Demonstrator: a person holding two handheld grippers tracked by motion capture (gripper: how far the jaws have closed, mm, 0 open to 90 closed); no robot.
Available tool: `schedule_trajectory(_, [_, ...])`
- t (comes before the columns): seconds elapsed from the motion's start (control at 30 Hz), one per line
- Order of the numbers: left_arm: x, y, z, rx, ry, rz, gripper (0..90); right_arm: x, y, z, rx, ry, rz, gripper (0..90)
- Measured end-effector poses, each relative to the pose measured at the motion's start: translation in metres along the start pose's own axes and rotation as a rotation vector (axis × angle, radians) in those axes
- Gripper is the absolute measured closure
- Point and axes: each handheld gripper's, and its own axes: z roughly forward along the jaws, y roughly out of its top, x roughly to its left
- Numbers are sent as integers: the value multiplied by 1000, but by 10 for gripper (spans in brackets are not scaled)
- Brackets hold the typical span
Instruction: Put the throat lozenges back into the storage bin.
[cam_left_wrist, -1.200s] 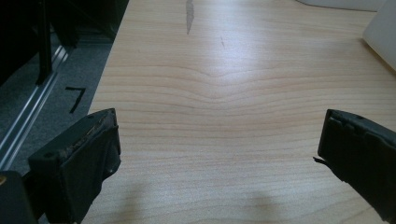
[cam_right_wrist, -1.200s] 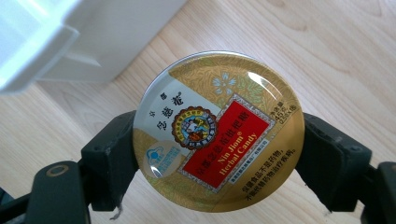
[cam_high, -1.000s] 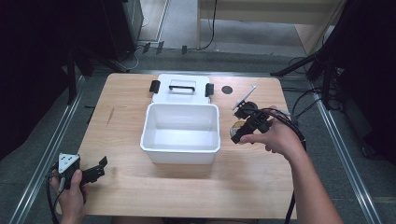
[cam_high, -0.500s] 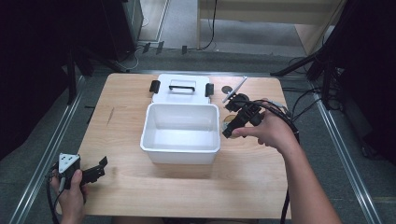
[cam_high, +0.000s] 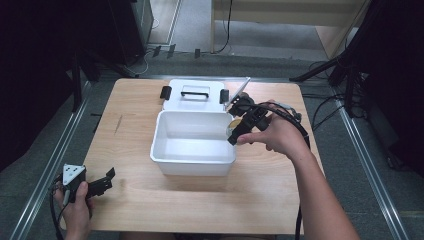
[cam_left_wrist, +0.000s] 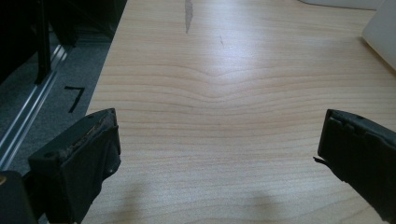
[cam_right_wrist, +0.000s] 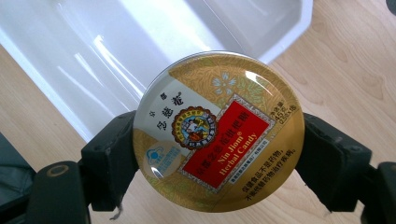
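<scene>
right gripper (cam_right_wrist: 219, 154) clamps a round herbal candy tin (cam_right_wrist: 218, 131) by its rim, at the right edge of the open white bin (cam_high: 193, 141). the smooth rim could slip from so narrow a pinch. the tin's lid faces the camera; being round, it has no long axis. left gripper (cam_left_wrist: 219, 154) rests open, empty.

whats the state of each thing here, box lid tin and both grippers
white box: open, upright, nothing seen inside
lid: off, lying flat behind the box, handle up
round candy tin: closed, held face up over the box's right rim
right gripper: shut on the tin
left gripper: open, nothing between its jaws, over the bare table
</scene>
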Motion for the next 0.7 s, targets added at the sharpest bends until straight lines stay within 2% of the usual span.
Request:
schedule_trajectory(0.5, [-1,1,1,7,-7,5,0,23,27,4,-1,4,-69,200])
schedule_trajectory(0.63, [-1,1,1,6,-7,4,0,30,32,10,7,3,-95,200])
schedule_trajectory(0.7, [-1,1,1,6,-7,2,0,33,34,15,9,-5,-127,199])
